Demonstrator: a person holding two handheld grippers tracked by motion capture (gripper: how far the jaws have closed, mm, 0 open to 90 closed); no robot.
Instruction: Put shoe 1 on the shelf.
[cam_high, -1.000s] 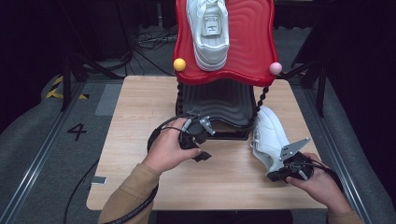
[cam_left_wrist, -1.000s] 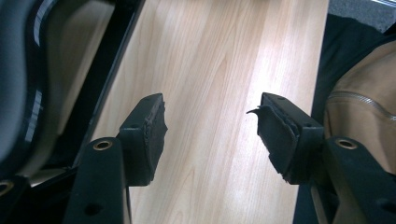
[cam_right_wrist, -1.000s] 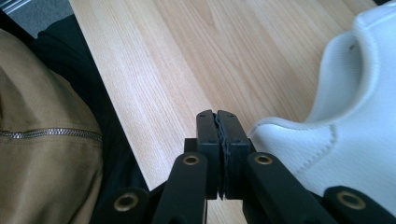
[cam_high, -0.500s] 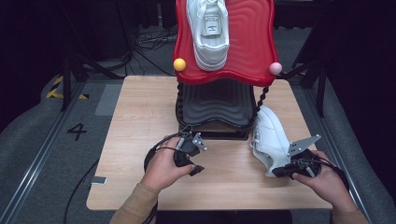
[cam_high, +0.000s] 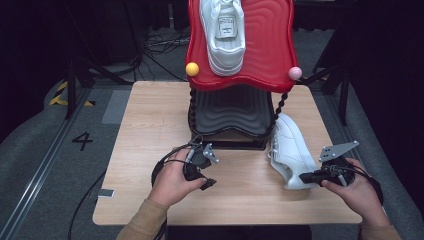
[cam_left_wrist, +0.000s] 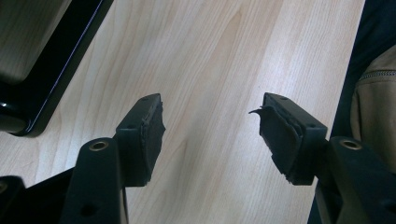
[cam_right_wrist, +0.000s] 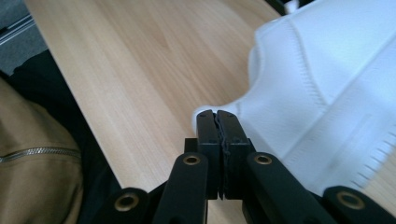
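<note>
With its jaws pinched tight on the heel rim, the right gripper (cam_high: 306, 177) has the white shoe (cam_high: 290, 152) by the collar, a handy thin edge for tilting it up on the table (cam_high: 150, 130) at four o'clock from the red stand (cam_high: 270, 40). A second shoe (cam_high: 222, 32) already sits up top there, so this one looks bound for a shelf too. The left gripper (cam_left_wrist: 210, 126) hovers wide open and empty at seven o'clock, out of the way. Against a second ago, that left hand has dropped back from the stand's base, and the shoe's heel has nudged nearer the front edge.
</note>
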